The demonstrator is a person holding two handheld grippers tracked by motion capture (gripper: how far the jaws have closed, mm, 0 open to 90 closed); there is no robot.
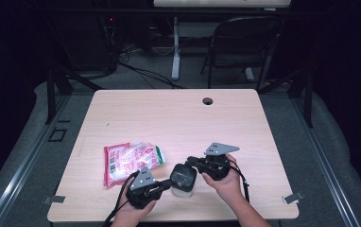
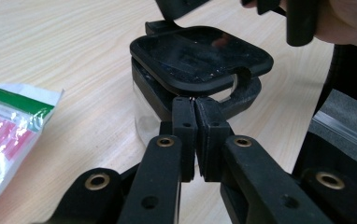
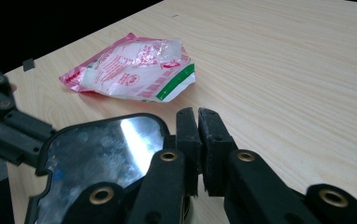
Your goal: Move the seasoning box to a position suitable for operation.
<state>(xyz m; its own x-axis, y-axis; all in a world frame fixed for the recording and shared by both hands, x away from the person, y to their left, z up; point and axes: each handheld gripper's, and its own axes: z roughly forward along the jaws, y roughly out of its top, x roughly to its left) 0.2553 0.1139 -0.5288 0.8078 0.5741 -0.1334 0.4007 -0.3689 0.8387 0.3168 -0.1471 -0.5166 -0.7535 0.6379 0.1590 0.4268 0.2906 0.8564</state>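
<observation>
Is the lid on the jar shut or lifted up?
Lifted. In the left gripper view the black lid tilts above the jar, a gap showing beneath its front edge.

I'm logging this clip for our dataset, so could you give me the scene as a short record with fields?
surface: light wooden table with a round cable hole
main item: clear square container with a black hinged lid, near the front edge
lid: raised at a tilt, not sealed
left gripper: jaws nearly together, tips at the lid's front edge
right gripper: jaws nearly together, beside the lid
other item: pink, white and green plastic packet, lying flat, apart from the container
</observation>
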